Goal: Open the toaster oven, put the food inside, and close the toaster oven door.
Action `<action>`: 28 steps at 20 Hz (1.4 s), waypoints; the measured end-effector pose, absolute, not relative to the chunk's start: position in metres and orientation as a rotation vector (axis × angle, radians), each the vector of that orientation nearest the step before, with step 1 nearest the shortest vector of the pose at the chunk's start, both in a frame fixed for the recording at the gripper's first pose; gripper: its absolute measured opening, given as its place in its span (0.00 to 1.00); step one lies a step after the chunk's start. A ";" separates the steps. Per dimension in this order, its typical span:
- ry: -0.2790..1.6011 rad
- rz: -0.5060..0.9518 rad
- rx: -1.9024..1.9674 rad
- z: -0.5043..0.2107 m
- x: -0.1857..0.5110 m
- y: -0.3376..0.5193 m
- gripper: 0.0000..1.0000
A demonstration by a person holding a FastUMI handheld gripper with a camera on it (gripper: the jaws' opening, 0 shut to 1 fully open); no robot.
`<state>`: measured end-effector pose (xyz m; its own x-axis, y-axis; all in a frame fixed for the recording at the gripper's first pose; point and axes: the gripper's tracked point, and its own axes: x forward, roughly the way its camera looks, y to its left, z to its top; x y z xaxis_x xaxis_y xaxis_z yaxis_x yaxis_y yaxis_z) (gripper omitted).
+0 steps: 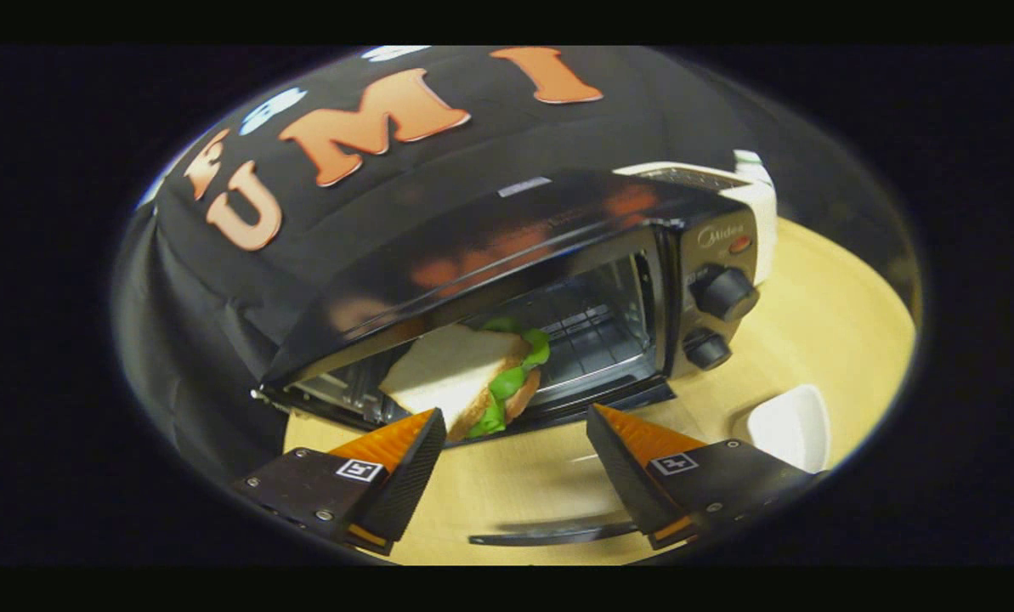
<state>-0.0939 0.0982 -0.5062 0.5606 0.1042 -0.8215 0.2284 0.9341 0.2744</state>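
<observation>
A black toaster oven (507, 246) stands tilted in my view on a wooden table (829, 340), with two knobs (723, 293) on its right panel. Its glass door hangs open and lies flat below my fingers, its handle (549, 534) nearest to me. A sandwich (456, 370) of white bread, green lettuce and a brownish filling rests in the left part of the oven mouth, partly on the wire rack (587, 327). My gripper (515, 416) is open just in front of the oven mouth. Its left fingertip (417, 442) is close to the sandwich's lower corner, and nothing is between the fingers.
A small white dish (791, 425) sits on the table to the right of the open door. A white appliance (753, 191) stands behind the oven's right end. Black cloth hangs behind and to the left of the oven.
</observation>
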 end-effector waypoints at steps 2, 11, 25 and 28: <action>0.958 -0.032 0.298 -0.489 -0.100 0.089 0.99; 0.711 0.077 0.019 -0.363 -0.092 0.028 0.99; 0.669 0.155 -0.125 -0.350 -0.136 0.025 0.99; 0.771 0.173 -0.092 -0.393 -0.169 0.045 1.00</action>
<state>-0.1686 0.0452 -0.3932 0.7037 0.1214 -0.7001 -0.1884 0.9819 -0.0191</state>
